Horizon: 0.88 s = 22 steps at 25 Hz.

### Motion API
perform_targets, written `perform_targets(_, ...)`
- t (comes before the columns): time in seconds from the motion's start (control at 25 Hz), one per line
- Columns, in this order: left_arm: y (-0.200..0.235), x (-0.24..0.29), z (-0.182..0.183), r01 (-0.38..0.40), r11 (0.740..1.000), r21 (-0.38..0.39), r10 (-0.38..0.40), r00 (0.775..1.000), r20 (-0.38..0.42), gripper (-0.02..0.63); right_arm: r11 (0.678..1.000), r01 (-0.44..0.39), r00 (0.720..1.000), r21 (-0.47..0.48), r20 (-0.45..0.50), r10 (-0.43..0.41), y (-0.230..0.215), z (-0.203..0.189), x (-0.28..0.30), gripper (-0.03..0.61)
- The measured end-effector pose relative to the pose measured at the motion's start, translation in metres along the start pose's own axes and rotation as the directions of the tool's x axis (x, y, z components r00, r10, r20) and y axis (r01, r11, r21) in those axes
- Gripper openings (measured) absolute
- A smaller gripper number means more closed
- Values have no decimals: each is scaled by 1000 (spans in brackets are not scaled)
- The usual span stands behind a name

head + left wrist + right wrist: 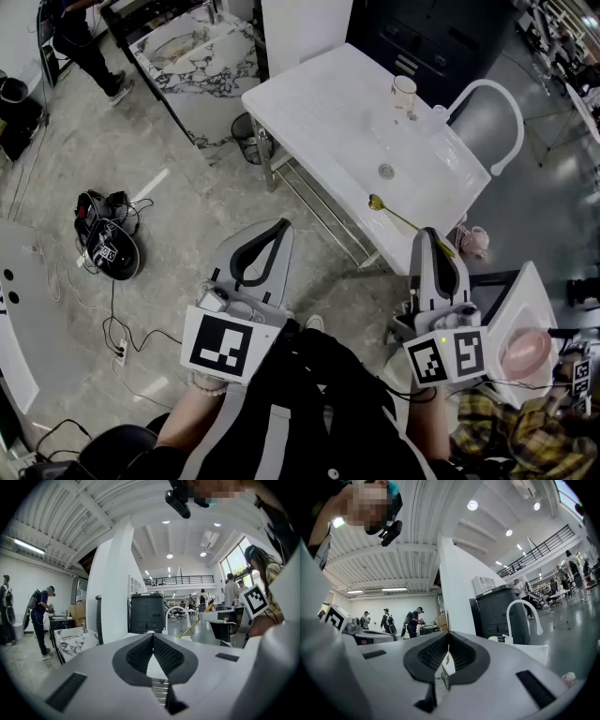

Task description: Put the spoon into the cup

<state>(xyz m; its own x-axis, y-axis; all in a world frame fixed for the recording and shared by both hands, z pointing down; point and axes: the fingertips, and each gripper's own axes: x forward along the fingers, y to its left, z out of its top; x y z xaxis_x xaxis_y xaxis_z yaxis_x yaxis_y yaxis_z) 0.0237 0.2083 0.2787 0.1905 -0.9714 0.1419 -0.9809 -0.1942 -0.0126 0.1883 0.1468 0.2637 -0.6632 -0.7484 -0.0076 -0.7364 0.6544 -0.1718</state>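
Item 1: gold spoon [376, 202]. Bowl over near edge of white sink unit [319, 112]; handle runs toward 4 o'clock into right gripper [432, 238].
Item 2: right gripper. Jaws pressed together on spoon handle, thin strip showing edge-on between pads.
Item 3: left gripper [280, 228]. Jaws closed tip to tip, nothing between; held over floor, at 8 o'clock of sink unit.
Item 4: cup [404, 93]. Upright on far side of sink top, just beside base of white arched faucet [497, 94], at 1 o'clock of spoon bowl, well apart from it.
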Motion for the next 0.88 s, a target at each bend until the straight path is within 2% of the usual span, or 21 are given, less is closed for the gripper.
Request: perform_targets(0.88, -12, 2, 3, -34, 999, 6, 34, 999, 2, 0, 999, -44, 999, -10, 13, 44, -8, 4, -4, 6)
